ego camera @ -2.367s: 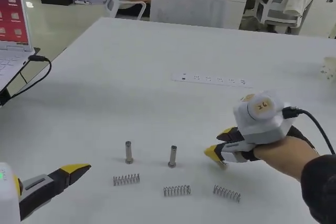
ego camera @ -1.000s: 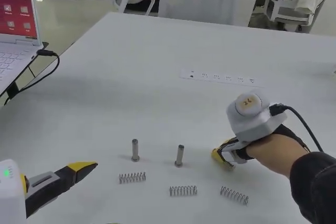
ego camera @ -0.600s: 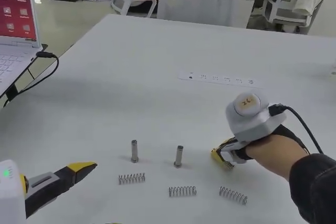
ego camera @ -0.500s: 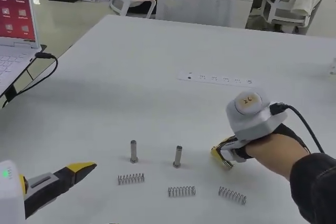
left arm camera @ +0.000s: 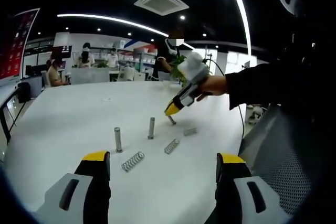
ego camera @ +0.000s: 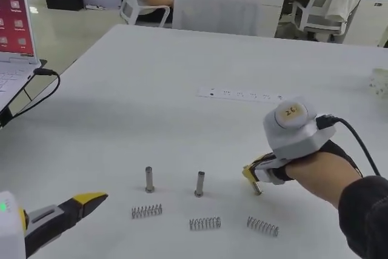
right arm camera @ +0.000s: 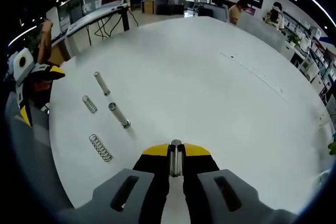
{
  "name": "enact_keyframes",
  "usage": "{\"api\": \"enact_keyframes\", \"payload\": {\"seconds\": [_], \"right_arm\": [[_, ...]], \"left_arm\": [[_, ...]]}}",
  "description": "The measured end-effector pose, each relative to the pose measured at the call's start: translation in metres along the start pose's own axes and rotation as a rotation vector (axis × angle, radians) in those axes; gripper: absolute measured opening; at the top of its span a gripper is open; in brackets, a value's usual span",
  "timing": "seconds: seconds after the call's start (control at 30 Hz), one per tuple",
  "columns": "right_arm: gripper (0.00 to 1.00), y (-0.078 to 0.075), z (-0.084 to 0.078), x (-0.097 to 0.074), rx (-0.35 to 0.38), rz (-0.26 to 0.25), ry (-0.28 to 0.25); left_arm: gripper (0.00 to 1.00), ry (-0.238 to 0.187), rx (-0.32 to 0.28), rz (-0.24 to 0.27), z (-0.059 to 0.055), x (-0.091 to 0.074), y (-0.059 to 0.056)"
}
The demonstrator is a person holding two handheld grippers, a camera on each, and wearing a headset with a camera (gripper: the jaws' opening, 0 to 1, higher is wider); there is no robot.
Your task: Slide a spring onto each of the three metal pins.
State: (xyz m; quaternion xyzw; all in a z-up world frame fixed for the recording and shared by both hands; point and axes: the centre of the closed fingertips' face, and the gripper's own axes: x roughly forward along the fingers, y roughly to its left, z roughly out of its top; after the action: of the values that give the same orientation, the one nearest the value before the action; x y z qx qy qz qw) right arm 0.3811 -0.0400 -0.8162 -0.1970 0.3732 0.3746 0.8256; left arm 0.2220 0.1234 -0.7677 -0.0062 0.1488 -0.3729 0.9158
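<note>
pin (ego camera: 149, 179) (ego camera: 199, 184) (ego camera: 257, 188) x3 | spring (ego camera: 147, 211) (ego camera: 205, 223) (ego camera: 262, 225) x3 | tongs (left arm camera: 163, 157) (right arm camera: 176, 149) x2 | power strip (ego camera: 242, 95) x1 | laptop (ego camera: 11, 34) x1

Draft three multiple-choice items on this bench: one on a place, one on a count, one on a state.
1. Where do the springs lie relative to the standing pins?
A. Nearer the person
B. Beyond them
C. Slid onto them

2. How many pins stand upright on the table?
A. One
B. Two
C. Four

3. The right gripper is:
A. Open
B. Shut on a spring
C. Shut on a pin

Key:
1 A, the springs lie in a row in front of the pins.
2 B, two stand, and the third is held.
3 C, the right gripper view shows a pin between its fingers.
</note>
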Motion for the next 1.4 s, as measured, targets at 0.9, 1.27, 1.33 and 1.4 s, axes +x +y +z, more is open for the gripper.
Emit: {"api": "enact_keyframes", "payload": {"seconds": [0.9, 1.27, 1.33, 1.4], "right_arm": [[0.05, 0.0, -0.015, -0.019, 0.05, -0.011, -0.014], [0.06, 0.001, -0.017, -0.02, 0.062, -0.005, -0.005], [0.06, 0.001, -0.017, -0.019, 0.06, -0.004, -0.006], [0.06, 0.001, -0.016, -0.019, 0.053, -0.002, -0.006]], "left_arm": [[0.79, 0.013, 0.01, -0.015, -0.001, 0.002, -0.004], [0.79, 0.014, 0.009, -0.02, -0.001, 0.003, -0.005], [0.79, 0.014, 0.01, -0.021, -0.001, 0.003, -0.005], [0.79, 0.014, 0.009, -0.021, -0.001, 0.003, -0.005]]}}
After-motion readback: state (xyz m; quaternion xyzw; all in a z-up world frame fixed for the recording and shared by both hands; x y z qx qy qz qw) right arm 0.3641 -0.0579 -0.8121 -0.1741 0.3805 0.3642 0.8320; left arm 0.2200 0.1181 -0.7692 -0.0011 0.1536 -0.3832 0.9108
